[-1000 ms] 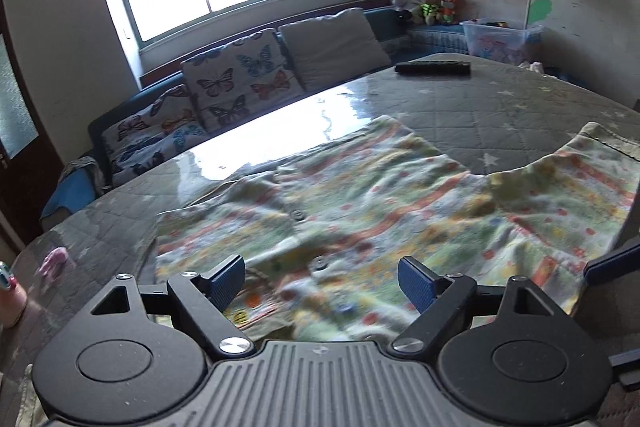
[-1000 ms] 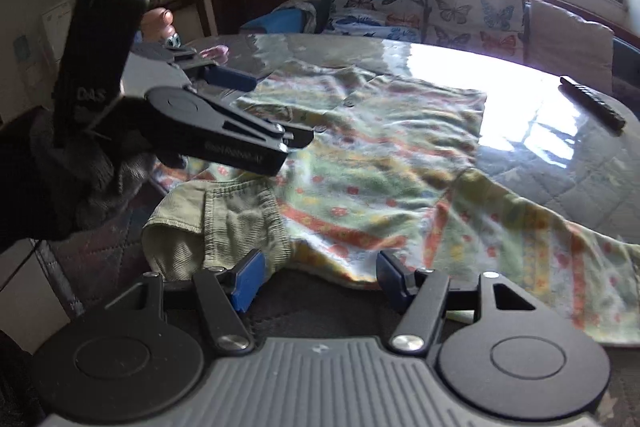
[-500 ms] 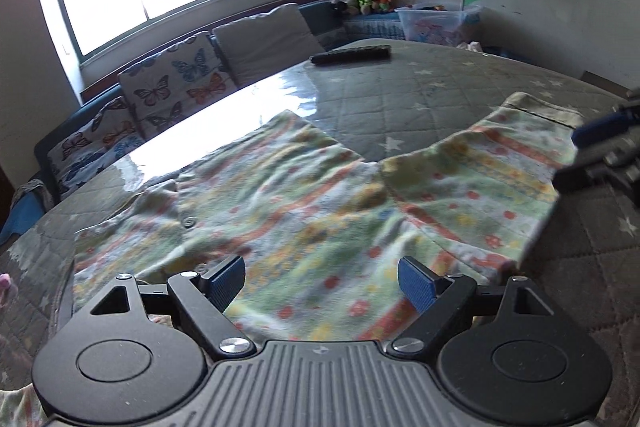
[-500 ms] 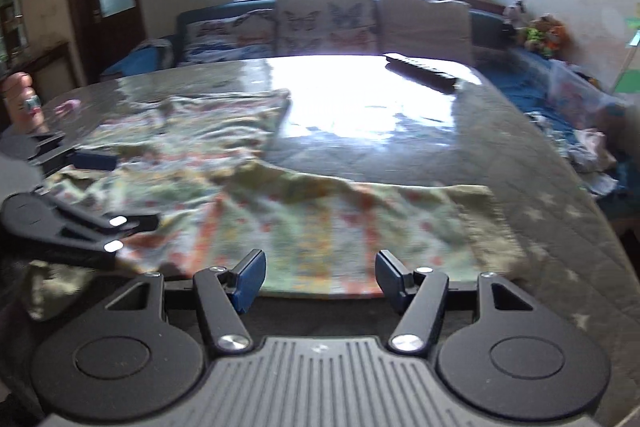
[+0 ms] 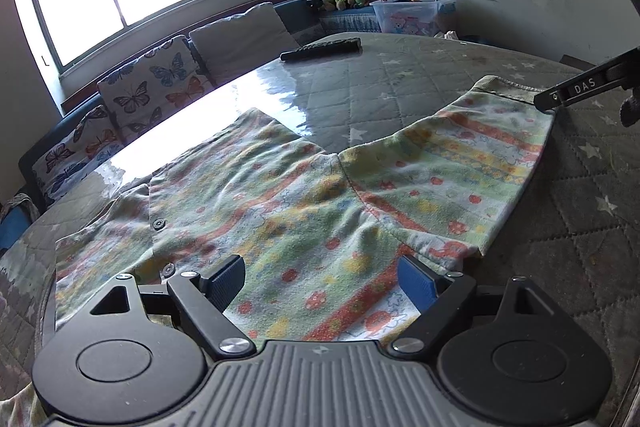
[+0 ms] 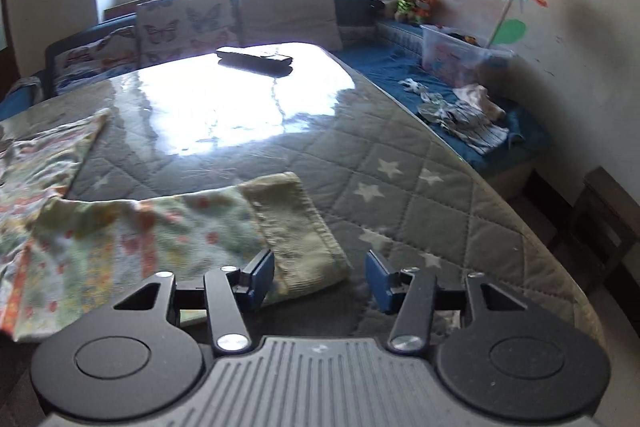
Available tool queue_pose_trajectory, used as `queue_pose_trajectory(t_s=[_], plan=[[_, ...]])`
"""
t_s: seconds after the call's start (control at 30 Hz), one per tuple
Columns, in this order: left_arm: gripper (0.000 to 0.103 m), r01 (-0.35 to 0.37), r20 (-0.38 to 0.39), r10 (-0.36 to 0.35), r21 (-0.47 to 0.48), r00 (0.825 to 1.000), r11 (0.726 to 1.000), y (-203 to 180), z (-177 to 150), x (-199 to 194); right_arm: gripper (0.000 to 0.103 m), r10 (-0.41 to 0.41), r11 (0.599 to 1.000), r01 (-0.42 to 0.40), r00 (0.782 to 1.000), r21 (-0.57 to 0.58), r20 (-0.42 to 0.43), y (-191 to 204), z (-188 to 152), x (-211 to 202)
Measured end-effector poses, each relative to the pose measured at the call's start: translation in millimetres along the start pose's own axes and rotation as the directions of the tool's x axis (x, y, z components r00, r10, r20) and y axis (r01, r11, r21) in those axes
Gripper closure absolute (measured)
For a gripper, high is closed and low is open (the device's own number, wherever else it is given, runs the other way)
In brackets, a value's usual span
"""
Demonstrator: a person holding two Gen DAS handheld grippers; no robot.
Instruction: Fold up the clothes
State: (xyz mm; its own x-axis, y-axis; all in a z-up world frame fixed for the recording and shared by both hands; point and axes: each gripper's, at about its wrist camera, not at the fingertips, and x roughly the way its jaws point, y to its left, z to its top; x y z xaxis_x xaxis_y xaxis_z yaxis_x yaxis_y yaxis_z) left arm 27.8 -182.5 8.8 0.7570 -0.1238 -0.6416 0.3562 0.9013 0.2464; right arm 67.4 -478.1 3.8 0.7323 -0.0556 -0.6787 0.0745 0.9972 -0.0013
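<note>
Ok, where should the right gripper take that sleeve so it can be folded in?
Best at the ribbed cuff, pinching its near corner from the table edge side. The cuff lies flat, thick and bare at the sleeve end, just ahead of the right gripper, whose jaws are closing without pressing it.

Left tongs (image 5: 320, 281) gape wide — right tongs (image 6: 320, 277) closing, nothing gripped.
</note>
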Motion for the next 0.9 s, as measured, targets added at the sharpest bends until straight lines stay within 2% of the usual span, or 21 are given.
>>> queue_pose_trajectory(t_s=[0.07,0.27,0.33,0.4,0.6,0.77,0.9], plan=[[0.017,0.0,0.0,0.0,0.001,1.0,1.0,0,0,0,0.054,0.008,1.0,-0.008,1.0,0.025,0.003,-3,-1,2],[0.017,0.0,0.0,0.0,0.0,1.0,1.0,-1,0,0,0.068,0.027,0.998,-0.029,0.999,0.058,0.023,-4,-2,3],[0.017,0.0,0.0,0.0,0.0,1.0,1.0,-2,0,0,0.084,0.04,0.997,-0.041,0.999,0.068,0.027,-5,-1,3],[0.017,0.001,0.0,-0.001,0.001,1.0,1.0,-2,0,0,0.094,0.057,0.995,-0.059,0.998,0.078,0.03,-6,0,3],[0.016,0.002,0.002,-0.002,0.002,1.0,1.0,-2,-1,0,0.097,0.049,0.995,-0.056,0.996,0.086,0.075,-5,13,1],[0.016,0.008,0.005,-0.008,0.005,1.0,1.0,-2,0,-1,0.097,0.047,0.995,-0.052,0.998,0.085,0.05,-2,15,8],[0.016,0.015,0.021,-0.015,-0.007,1.0,1.0,2,1,-8,0.097,0.08,0.991,-0.09,0.991,0.095,0.11,-2,34,-12]])
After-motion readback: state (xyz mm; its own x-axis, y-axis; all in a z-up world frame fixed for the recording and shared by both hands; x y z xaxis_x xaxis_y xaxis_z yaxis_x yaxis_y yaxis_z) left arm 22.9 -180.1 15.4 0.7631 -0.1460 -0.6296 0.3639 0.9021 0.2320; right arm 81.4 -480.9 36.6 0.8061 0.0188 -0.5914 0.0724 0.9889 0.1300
